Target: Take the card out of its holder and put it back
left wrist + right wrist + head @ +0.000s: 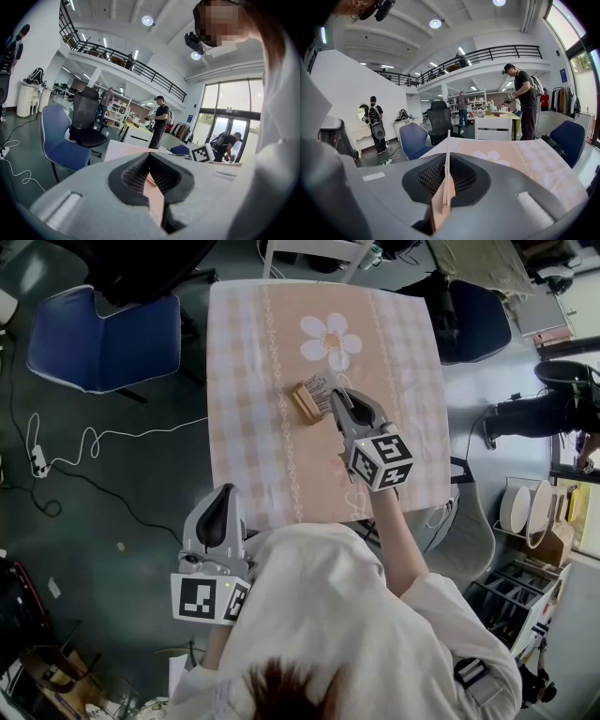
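We see the right gripper [336, 397] over the table [248, 381], its jaws clamped flat on the thin white card [317, 386], which shows edge-on in the right gripper view. The card sits just beside the wooden holder [303, 406]; we can't tell whether it's in the slot. The left gripper [224, 491] hangs off the table's near edge by the person's body, jaws together, gripping nothing.

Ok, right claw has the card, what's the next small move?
Probably ease the right claw leftward to bring the card over the wooden holder: the claw is shut on the card's edge, and the head view shows the card just right of the holder.
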A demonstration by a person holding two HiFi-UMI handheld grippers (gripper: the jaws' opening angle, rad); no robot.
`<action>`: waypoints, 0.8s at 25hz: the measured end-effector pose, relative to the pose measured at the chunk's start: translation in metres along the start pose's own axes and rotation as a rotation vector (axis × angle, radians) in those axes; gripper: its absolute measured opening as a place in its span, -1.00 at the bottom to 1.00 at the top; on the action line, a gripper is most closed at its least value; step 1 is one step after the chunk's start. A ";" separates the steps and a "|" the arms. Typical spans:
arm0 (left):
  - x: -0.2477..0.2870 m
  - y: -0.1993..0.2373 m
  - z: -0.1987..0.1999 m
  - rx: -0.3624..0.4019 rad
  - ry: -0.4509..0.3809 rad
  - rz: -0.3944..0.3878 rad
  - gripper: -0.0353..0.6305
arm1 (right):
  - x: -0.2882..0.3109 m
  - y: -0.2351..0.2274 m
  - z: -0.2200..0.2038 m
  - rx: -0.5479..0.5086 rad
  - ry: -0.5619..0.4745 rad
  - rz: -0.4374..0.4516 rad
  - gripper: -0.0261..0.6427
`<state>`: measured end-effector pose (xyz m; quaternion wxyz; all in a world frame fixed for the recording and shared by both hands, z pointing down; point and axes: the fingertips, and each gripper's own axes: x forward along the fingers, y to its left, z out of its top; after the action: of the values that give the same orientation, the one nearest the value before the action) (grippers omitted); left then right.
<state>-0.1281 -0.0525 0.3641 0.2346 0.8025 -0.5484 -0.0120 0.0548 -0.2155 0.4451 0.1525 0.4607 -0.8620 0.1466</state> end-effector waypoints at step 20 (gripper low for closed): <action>-0.002 -0.002 -0.002 0.007 -0.002 -0.011 -0.89 | 0.007 0.000 -0.006 -0.020 0.019 0.003 -0.88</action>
<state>-0.1265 -0.0500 0.3643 0.2311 0.8065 -0.5441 -0.0122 0.0519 -0.2188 0.4530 0.1650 0.4564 -0.8627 0.1423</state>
